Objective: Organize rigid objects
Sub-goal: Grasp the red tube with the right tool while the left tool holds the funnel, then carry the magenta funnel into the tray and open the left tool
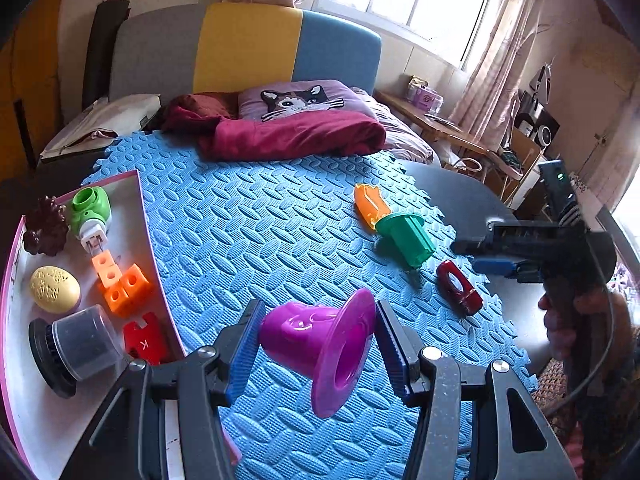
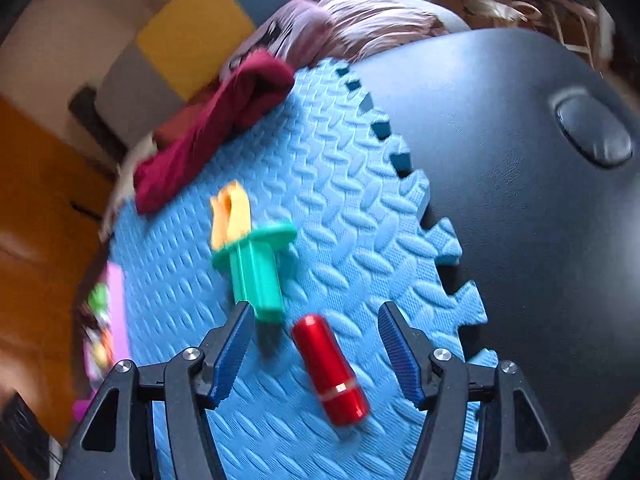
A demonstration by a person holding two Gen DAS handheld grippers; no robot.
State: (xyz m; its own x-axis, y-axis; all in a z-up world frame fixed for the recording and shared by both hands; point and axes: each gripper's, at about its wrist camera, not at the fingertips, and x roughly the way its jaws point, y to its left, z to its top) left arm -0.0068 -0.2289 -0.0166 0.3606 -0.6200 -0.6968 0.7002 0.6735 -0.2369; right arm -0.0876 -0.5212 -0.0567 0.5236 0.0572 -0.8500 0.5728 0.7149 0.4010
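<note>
My left gripper (image 1: 318, 312) is shut on a purple flared cup (image 1: 320, 344), which lies sideways between the blue pads just above the blue foam mat (image 1: 248, 216). A white tray with a pink rim (image 1: 138, 200) sits to its left and holds a green plug toy (image 1: 90, 208), orange cubes (image 1: 120, 284), a yellow egg (image 1: 54, 289), a red piece (image 1: 144, 342) and a clear-capped jar (image 1: 76, 346). My right gripper (image 2: 315, 312) stands open over a red cylinder (image 2: 328, 368), its pads clear of it. A green and orange toy (image 2: 248, 256) lies just beyond.
The mat covers part of a dark round table (image 2: 520, 208), with its jagged edge at the right. A maroon blanket (image 1: 296, 136) and a cat pillow (image 1: 300, 98) lie on the bed behind. A person's hand (image 1: 560, 320) grips the right tool.
</note>
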